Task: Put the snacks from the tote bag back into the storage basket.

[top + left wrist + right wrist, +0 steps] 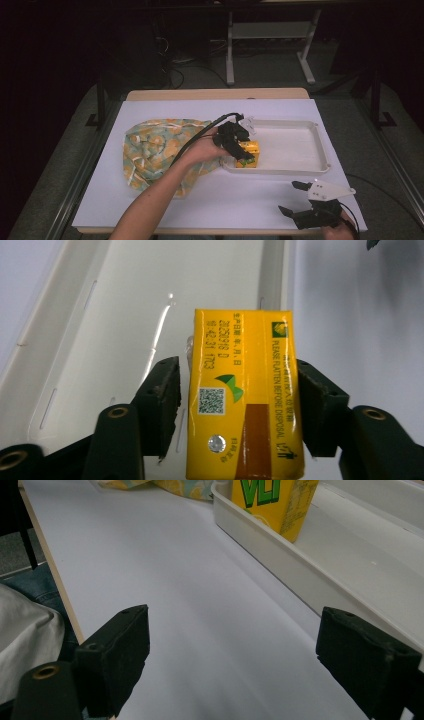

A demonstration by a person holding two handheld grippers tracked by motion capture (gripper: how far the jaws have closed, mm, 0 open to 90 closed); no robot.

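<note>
A yellow drink carton (248, 152) (242, 395) (272, 500) stands in the near left corner of a white tray (300, 145) (100, 315) (280, 555). My left gripper (239, 149) (237, 367) reaches over the tray's corner with a jaw on each side of the carton. Its right jaw touches the carton's side, while a thin gap shows between the left jaw and the carton. My right gripper (291, 197) (235, 617) is open near the table's front right edge, above bare white table, with nothing between its jaws.
A green and orange patterned cloth bag (155, 147) (165, 485) lies left of the tray, under the person's left forearm. The white table top (225, 200) spreads around it. The rest of the tray holds nothing. Table legs and cables stand on the dark floor behind.
</note>
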